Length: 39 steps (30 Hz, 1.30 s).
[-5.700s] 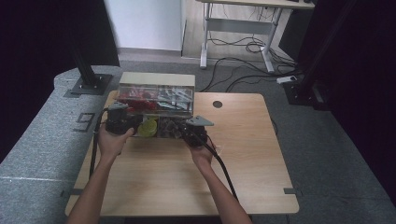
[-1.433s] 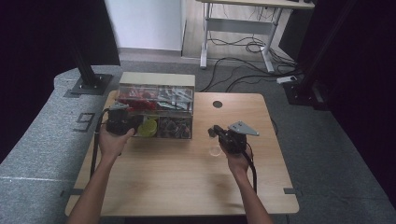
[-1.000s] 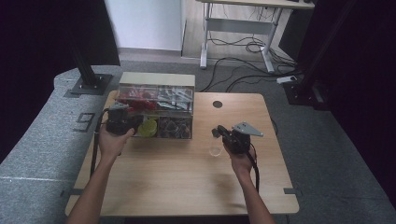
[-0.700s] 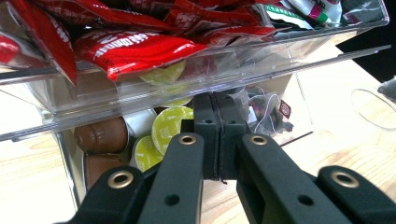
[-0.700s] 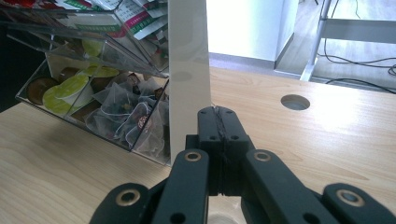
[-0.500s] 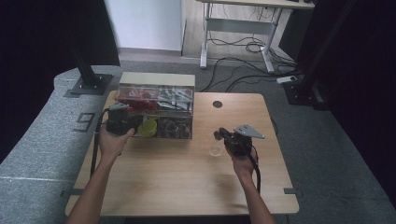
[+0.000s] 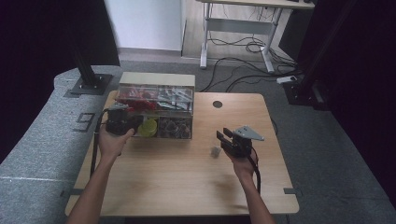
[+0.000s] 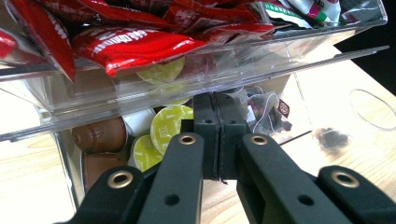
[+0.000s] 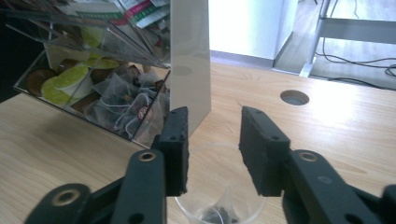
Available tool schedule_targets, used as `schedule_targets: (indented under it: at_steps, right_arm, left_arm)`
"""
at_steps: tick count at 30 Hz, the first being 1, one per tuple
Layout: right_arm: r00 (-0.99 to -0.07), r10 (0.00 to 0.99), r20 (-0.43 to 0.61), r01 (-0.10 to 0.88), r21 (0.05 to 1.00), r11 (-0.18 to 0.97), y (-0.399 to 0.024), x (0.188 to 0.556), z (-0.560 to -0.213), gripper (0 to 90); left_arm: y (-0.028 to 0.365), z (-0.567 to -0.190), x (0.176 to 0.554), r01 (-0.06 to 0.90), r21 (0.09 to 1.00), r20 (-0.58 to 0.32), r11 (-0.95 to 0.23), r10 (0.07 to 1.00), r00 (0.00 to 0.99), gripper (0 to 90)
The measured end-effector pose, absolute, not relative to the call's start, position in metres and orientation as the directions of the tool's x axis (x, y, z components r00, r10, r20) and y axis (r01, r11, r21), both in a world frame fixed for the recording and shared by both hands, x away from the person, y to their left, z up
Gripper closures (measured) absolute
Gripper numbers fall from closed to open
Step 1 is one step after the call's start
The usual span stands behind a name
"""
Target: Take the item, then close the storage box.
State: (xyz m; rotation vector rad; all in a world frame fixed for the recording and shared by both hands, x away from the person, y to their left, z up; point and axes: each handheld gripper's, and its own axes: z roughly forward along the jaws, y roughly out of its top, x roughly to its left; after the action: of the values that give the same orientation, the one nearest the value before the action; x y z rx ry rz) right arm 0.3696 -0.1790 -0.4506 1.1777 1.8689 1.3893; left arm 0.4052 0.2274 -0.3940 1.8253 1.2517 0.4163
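A clear organizer box (image 7: 156, 112) stands at the table's far left, with red packets on top and pods and tea bags below. My left gripper (image 7: 122, 125) is shut, its tips (image 8: 219, 116) against the box's lower front beside the green pods (image 8: 166, 126), under a raised clear flap. My right gripper (image 7: 225, 138) hovers just right of a small clear cup (image 7: 215, 151). In the right gripper view its jaws (image 9: 212, 123) have just been opening and stand apart over the cup (image 9: 212, 158). A tea bag (image 9: 219, 215) lies in the cup, free of the pads.
The wooden table (image 7: 187, 186) has a round cable hole (image 7: 217, 103) at the back. Behind it on the floor stand a desk frame (image 7: 238, 32) with cables. A grey mat (image 7: 42, 140) borders the table's left side.
The right gripper has gone from the box's front to the cup at the right, and its jaws have parted there. The left gripper has stayed at the box.
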Motion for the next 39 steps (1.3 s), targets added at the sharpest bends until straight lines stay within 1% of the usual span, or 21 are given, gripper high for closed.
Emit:
schedule_targets:
  at_steps: [4, 14, 21, 31, 39]
  right_arm:
    - [-0.478, 0.874, 0.085, 0.335, 0.938, 0.092, -0.182, 0.366, -0.455, 58.8]
    - [-0.477, 0.869, 0.129, 0.352, 0.934, 0.054, -0.189, 0.352, -0.471, 58.2]
    - [-0.480, 0.867, 0.137, 0.353, 0.934, 0.047, -0.191, 0.345, -0.476, 57.2]
    - [-0.493, 0.861, 0.125, 0.352, 0.934, 0.066, -0.186, 0.341, -0.478, 56.9]
    - [-0.485, 0.865, 0.132, 0.356, 0.933, 0.057, -0.188, 0.341, -0.479, 56.7]
  left_arm:
    - [0.227, -0.395, 0.405, 0.590, 0.797, -0.186, -0.130, 0.877, 0.444, 89.3]
    - [0.227, -0.395, 0.405, 0.591, 0.796, -0.186, -0.130, 0.877, 0.444, 89.4]
    - [0.226, -0.395, 0.404, 0.590, 0.797, -0.184, -0.129, 0.878, 0.441, 89.3]
    - [0.225, -0.397, 0.403, 0.590, 0.796, -0.186, -0.133, 0.875, 0.447, 89.3]
    - [0.226, -0.401, 0.400, 0.591, 0.796, -0.192, -0.129, 0.873, 0.449, 89.7]
